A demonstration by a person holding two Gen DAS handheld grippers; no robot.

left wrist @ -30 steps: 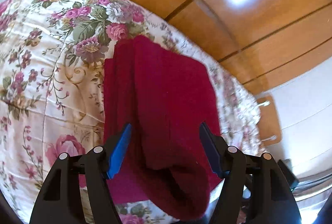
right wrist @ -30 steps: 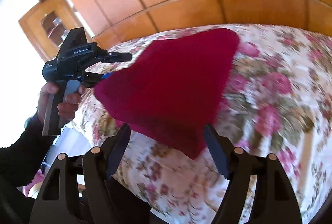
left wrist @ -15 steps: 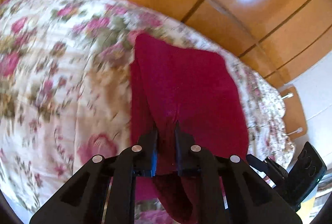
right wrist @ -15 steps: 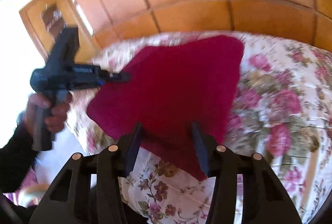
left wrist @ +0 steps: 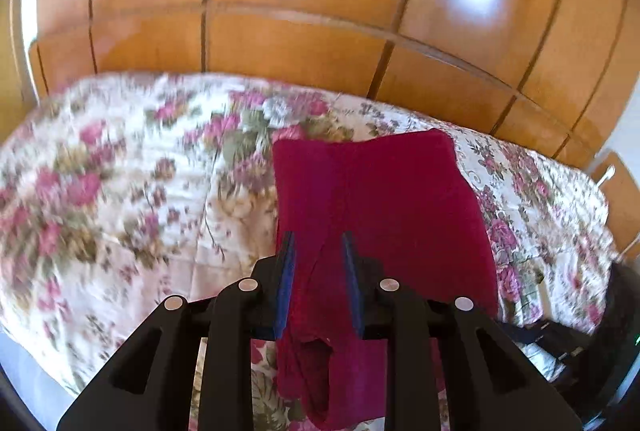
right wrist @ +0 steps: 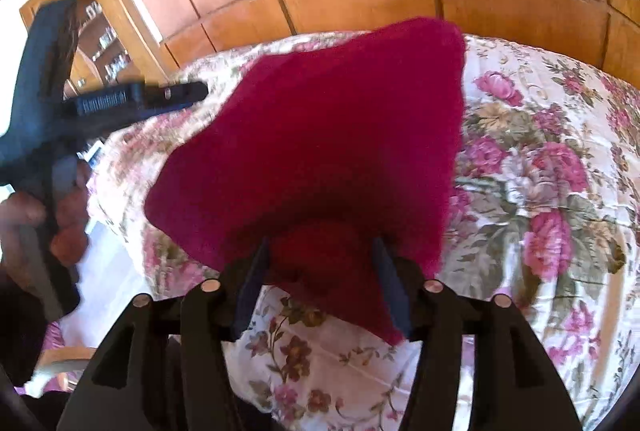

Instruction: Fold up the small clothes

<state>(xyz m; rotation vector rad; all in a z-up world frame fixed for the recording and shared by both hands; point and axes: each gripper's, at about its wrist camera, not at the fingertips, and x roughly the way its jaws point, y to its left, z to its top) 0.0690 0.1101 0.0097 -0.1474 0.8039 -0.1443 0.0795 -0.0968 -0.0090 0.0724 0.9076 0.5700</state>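
A dark red knit garment (left wrist: 384, 191) lies on the floral bedspread (left wrist: 120, 191), its near edge lifted. My left gripper (left wrist: 318, 243) is shut on the near edge, cloth bunched between its blue pads and hanging below them. In the right wrist view the same red garment (right wrist: 328, 135) rises off the bed toward the camera. My right gripper (right wrist: 320, 247) is shut on another part of its near edge, with a corner hanging below. The left gripper (right wrist: 120, 103) shows at the left there, held by a hand (right wrist: 60, 223).
A wooden panelled wardrobe (left wrist: 280, 11) stands behind the bed. A wooden cabinet with glass doors (right wrist: 92, 31) stands at the left of the right wrist view. The bedspread (right wrist: 540, 171) extends to the right of the garment.
Both grippers were open around the garment's near edge a second ago. They have closed on it and lifted the edge off the bed. Both views have tilted upward.
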